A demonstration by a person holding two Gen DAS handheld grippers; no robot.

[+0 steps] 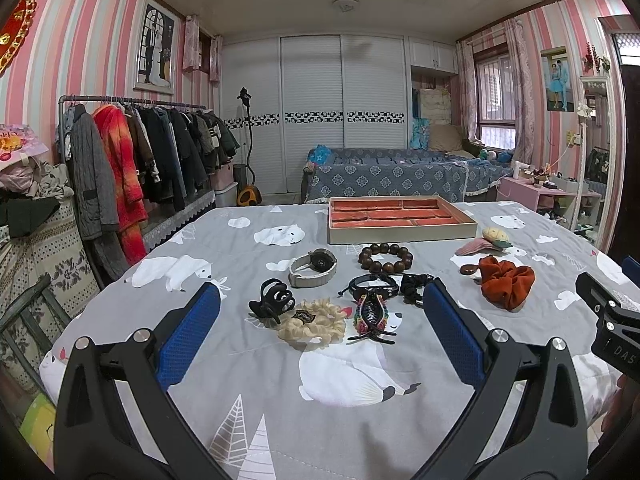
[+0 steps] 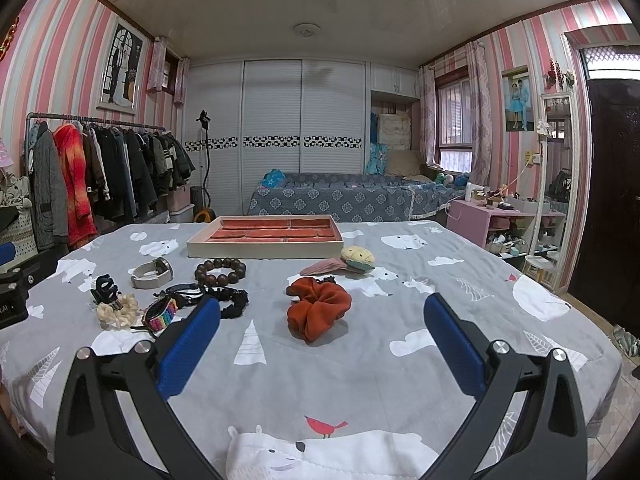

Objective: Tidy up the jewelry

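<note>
An orange-lined jewelry tray (image 1: 402, 230) (image 2: 264, 249) lies at the far side of the bed. In front of it lie a watch (image 1: 313, 267) (image 2: 152, 273), a wooden bead bracelet (image 1: 385, 258) (image 2: 220, 271), a black claw clip (image 1: 272, 301), a cream scrunchie (image 1: 312, 322) (image 2: 118, 310), a rainbow claw clip (image 1: 372, 316) (image 2: 160, 315), black cord bracelets (image 1: 374, 285) and a rust scrunchie (image 1: 506, 282) (image 2: 318, 308). My left gripper (image 1: 320, 320) is open and empty above the cream scrunchie and clips. My right gripper (image 2: 322, 320) is open and empty, around the rust scrunchie.
A pink cloth piece with a plush clip (image 1: 486, 242) (image 2: 344, 262) lies right of the tray. The bed has a grey polar-bear cover (image 1: 340, 392). A clothes rack (image 1: 140, 148) stands left, a sofa (image 2: 344, 196) behind, a pink shelf (image 2: 496, 220) right.
</note>
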